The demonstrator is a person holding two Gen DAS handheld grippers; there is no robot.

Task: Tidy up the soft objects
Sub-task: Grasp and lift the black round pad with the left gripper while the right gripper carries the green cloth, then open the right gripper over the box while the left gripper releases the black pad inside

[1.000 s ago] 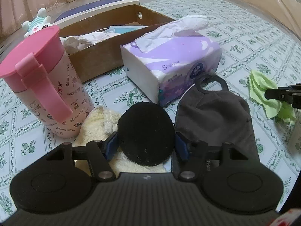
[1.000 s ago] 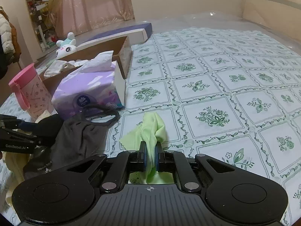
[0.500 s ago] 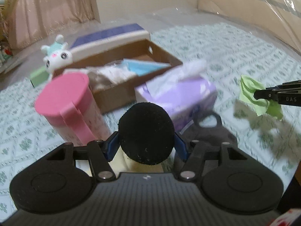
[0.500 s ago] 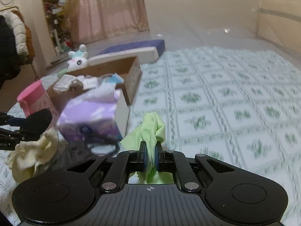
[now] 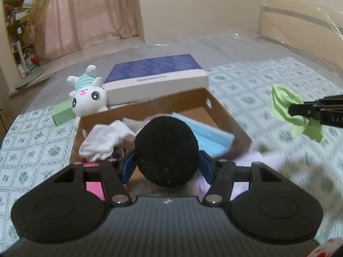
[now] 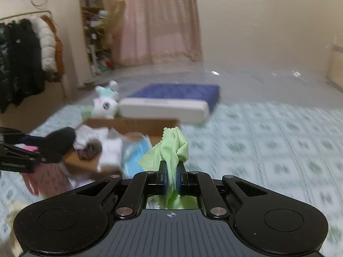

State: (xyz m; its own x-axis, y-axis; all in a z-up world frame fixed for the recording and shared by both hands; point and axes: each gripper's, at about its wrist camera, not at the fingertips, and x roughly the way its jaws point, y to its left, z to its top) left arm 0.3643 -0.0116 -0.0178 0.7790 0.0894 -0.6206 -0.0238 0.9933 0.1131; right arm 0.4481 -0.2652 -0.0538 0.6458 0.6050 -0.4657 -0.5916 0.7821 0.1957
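Note:
My left gripper (image 5: 166,165) is shut on a round black sponge pad (image 5: 166,150) and holds it in the air at the near edge of the open cardboard box (image 5: 220,109). The box holds white cloths (image 5: 103,139) and a light blue cloth (image 5: 210,137). My right gripper (image 6: 171,180) is shut on a lime green cloth (image 6: 173,147), lifted off the bed to the right of the box; the cloth also shows in the left wrist view (image 5: 287,109). The black pad shows at the left of the right wrist view (image 6: 60,143).
A white plush bunny (image 5: 89,95) and a small green box (image 5: 62,113) sit behind the box's left corner. A navy and white flat box (image 5: 156,77) lies behind it. The pink cup (image 5: 93,185) and tissue pack (image 5: 242,184) lie below my left gripper. Patterned bedspread (image 5: 257,79) surrounds everything.
Both grippers have risen off the bed and moved toward the cardboard box, the left with the black pad, the right with the green cloth. The grey cloth and cream towel stayed below.

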